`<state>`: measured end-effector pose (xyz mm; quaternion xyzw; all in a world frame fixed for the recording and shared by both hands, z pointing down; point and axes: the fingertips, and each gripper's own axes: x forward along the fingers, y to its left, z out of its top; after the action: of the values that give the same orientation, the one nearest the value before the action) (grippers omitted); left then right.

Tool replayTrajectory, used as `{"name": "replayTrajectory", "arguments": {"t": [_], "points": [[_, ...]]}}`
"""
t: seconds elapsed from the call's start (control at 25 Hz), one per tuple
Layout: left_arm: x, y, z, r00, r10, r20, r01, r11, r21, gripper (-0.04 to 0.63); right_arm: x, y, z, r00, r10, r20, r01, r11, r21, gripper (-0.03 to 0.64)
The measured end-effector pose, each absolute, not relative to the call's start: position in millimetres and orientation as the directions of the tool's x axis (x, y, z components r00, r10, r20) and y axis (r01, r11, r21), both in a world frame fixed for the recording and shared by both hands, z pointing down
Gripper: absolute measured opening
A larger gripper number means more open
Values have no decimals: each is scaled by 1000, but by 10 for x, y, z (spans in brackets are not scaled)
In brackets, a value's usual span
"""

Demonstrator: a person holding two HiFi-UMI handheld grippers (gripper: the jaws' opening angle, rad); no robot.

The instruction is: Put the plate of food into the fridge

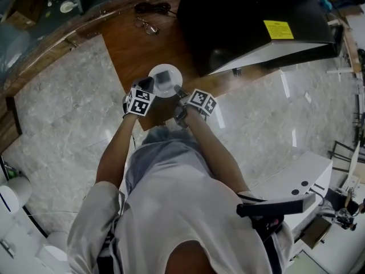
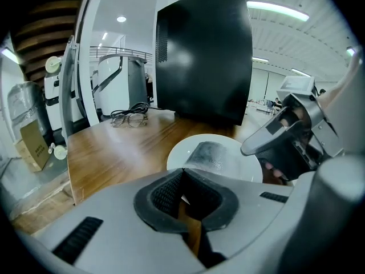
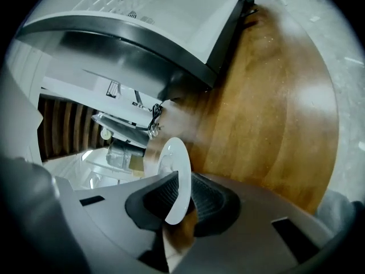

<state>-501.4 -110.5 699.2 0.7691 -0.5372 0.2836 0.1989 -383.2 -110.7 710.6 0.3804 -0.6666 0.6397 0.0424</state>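
A white plate [image 1: 173, 71] holding a grey wrapped piece of food [image 1: 163, 78] rests on the wooden counter [image 1: 137, 50] in front of the black fridge [image 1: 251, 21]. My left gripper [image 1: 145, 85] is shut, and its tips [image 2: 183, 173] sit at the plate's near rim [image 2: 177, 157]. My right gripper [image 1: 180, 93] comes in from the plate's right side. In the right gripper view the plate's rim [image 3: 171, 158] stands edge-on between the two pads [image 3: 181, 193], which close on it.
A pair of glasses [image 1: 147, 25] and a black cable [image 1: 152, 7] lie on the counter behind the plate. The fridge [image 2: 205, 56] stands close behind and to the right. Grey stone floor [image 1: 63, 107] lies on both sides of the counter.
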Motion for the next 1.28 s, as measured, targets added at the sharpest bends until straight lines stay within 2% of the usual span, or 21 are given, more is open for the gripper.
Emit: {"name": "replayTrajectory", "arguments": {"t": [0.32, 0.84, 1.28], "points": [[-5023, -1118, 7027, 269, -696, 666, -937, -348, 15, 17, -4003, -1050, 7107, -773, -449, 448, -408, -189, -893, 55], [-5000, -1114, 7081, 285, -687, 669, -916, -400, -21, 17, -4001, -1016, 7115, -761, -505, 406, -378, -163, -911, 28], [-4687, -994, 7107, 261, -720, 643, -874, -459, -159, 18, -3680, -934, 7148, -786, -488, 381, -347, -162, -924, 28]]}}
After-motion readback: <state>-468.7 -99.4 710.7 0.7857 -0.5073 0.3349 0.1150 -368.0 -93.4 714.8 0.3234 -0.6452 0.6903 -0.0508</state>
